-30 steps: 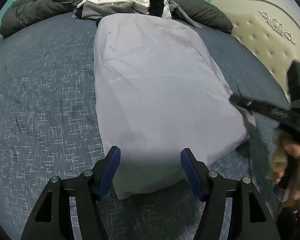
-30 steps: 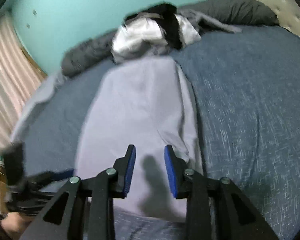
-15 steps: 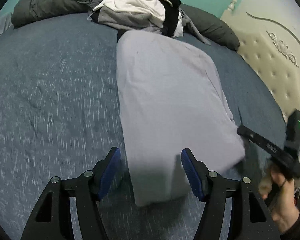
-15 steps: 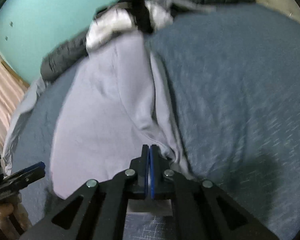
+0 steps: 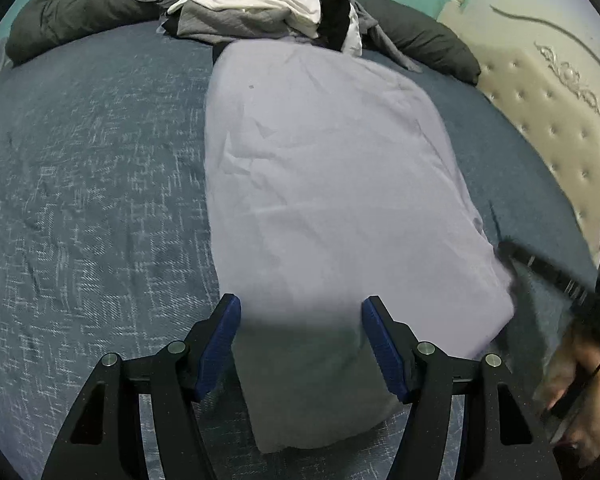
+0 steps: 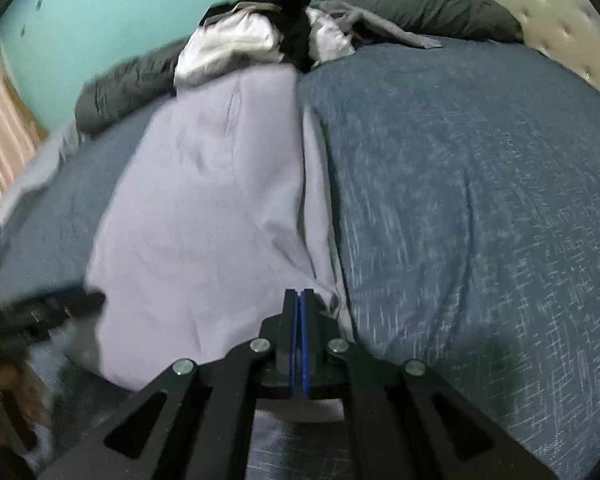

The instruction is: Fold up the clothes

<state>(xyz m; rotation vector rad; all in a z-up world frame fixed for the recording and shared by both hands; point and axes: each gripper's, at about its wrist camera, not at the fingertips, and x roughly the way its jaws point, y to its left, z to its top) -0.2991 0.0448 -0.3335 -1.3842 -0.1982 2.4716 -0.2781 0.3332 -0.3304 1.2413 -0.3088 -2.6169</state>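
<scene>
A pale lavender garment [image 5: 320, 200] lies flat and lengthwise on the blue bed cover [image 5: 80, 200]. My left gripper [image 5: 300, 340] hovers open over its near end, the jaws straddling the cloth without touching it. My right gripper [image 6: 299, 294] is shut at the garment's [image 6: 204, 220] near right edge, where the cloth bunches at the tips. The left wrist view shows that right gripper [image 5: 508, 246] at the garment's right side, with a person's hand [image 5: 580, 380] behind it. In the right wrist view my left gripper [image 6: 80, 300] is a dark blur at the left.
A heap of white, grey and black clothes [image 5: 260, 4] sits at the garment's far end. A dark grey duvet [image 5: 80, 12] runs along the teal wall. A cream tufted headboard [image 5: 540, 100] stands on the right, a pink curtain [image 6: 0, 140] on the left. Blue cover [image 6: 480, 200] stretches right.
My right gripper went from open to shut at the garment's near right edge. My left gripper shifted sideways a little over the near end and stayed open.
</scene>
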